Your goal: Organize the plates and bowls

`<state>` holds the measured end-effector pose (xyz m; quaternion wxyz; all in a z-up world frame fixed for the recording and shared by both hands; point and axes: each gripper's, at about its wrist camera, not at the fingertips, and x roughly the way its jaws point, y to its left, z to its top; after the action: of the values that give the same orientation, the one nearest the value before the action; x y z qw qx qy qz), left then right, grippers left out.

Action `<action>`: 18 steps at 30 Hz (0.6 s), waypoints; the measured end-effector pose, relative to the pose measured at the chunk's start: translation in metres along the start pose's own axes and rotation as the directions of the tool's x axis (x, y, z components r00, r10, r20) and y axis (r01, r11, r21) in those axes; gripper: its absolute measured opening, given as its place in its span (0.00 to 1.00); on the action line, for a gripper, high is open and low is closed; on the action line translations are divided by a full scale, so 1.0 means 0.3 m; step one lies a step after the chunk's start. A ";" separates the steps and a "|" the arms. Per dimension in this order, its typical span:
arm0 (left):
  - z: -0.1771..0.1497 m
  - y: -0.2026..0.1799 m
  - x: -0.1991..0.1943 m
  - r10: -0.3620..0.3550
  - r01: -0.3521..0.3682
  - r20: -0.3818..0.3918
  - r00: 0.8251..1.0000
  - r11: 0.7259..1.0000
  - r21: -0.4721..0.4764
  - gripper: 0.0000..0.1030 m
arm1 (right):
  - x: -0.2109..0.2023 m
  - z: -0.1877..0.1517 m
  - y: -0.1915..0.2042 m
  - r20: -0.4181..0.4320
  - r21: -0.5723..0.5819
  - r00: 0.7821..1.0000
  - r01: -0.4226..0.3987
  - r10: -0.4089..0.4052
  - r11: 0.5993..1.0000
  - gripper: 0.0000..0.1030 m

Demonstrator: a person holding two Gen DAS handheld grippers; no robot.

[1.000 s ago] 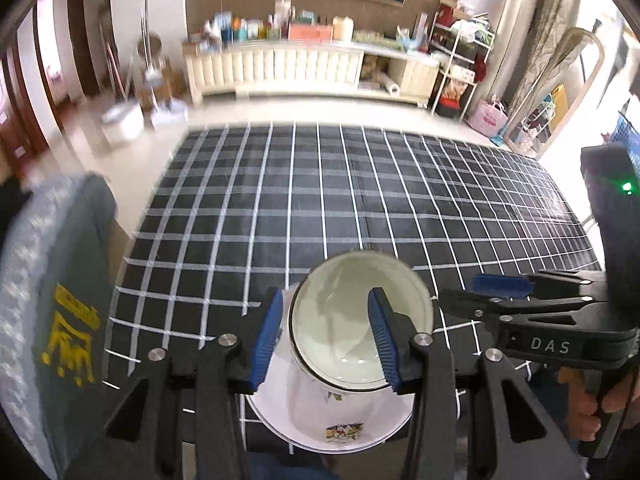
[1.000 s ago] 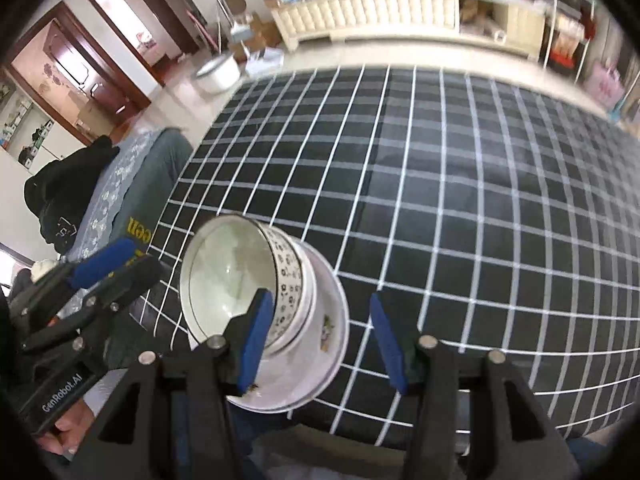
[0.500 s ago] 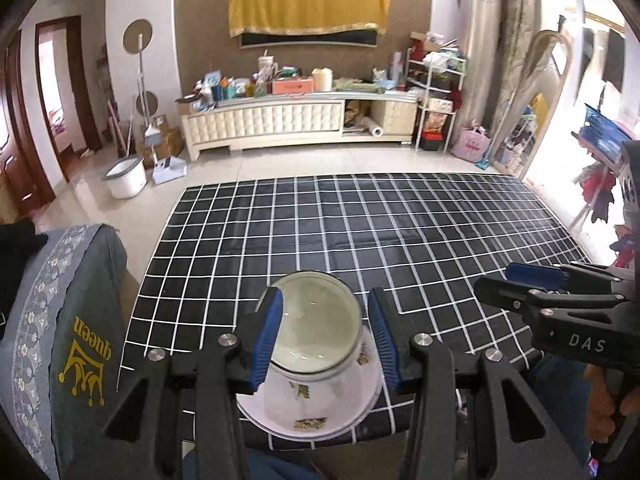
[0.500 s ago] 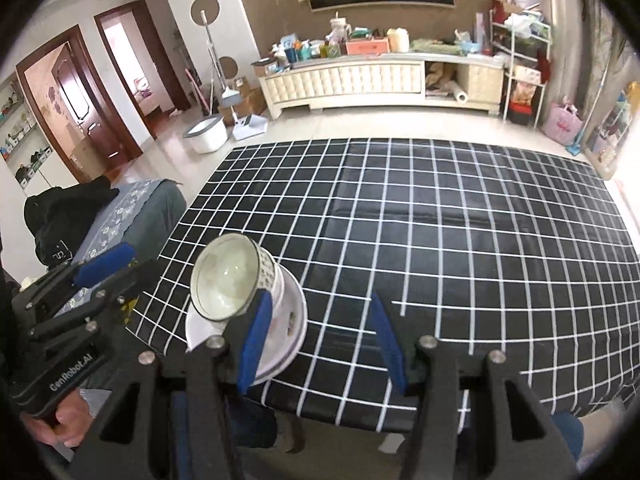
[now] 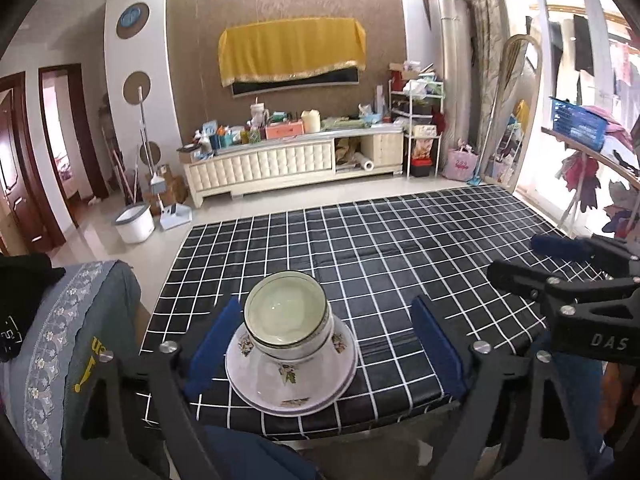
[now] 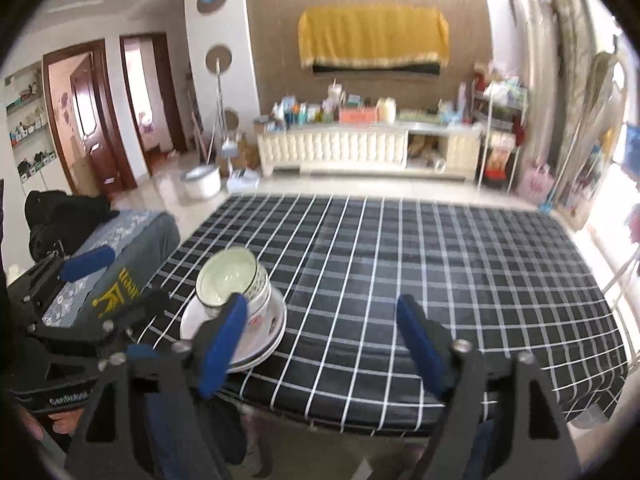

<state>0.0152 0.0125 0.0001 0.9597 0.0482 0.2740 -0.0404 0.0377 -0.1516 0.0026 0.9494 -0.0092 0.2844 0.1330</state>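
Two grippers, left (image 5: 326,354) and right (image 6: 320,338), hang wide and empty, clear of the stack: bowls (image 5: 289,326) nested on plates (image 5: 292,394) at the tabletop's (image 5: 400,264) near-left edge. Stacking looks complete; you need only withdraw.

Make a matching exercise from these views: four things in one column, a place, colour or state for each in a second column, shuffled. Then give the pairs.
Things:
1. top bowl
2. plate
3. left gripper
4. tablecloth

Descriptions:
A. black with white grid lines
B. open, holding nothing
C. bottom of the stack, on the table's near edge
D. nested upright in a larger bowl

Pairs: 1-D, 2-C, 3-B, 4-A
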 end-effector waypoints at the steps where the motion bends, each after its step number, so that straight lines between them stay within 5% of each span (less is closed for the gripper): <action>1: -0.009 -0.005 -0.016 0.002 -0.002 0.011 1.000 1.000 -0.001 0.92 | -0.021 -0.010 0.003 0.028 -0.004 1.000 0.011 -0.011 1.000 0.88; 6: -0.060 -0.029 -0.076 0.022 -0.021 0.039 0.999 1.000 -0.008 1.00 | -0.095 -0.079 0.006 0.134 -0.003 0.989 0.058 -0.058 0.998 1.00; 18: -0.141 -0.027 -0.105 0.022 -0.021 0.022 1.000 0.999 -0.038 1.00 | -0.066 -0.175 0.004 0.080 0.043 0.995 0.059 -0.062 0.997 1.00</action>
<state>-0.0344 0.0108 -0.0196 0.9638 0.0326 0.2635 -0.0254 -0.0068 -0.1601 -0.0305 0.9637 0.0067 0.2479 0.0986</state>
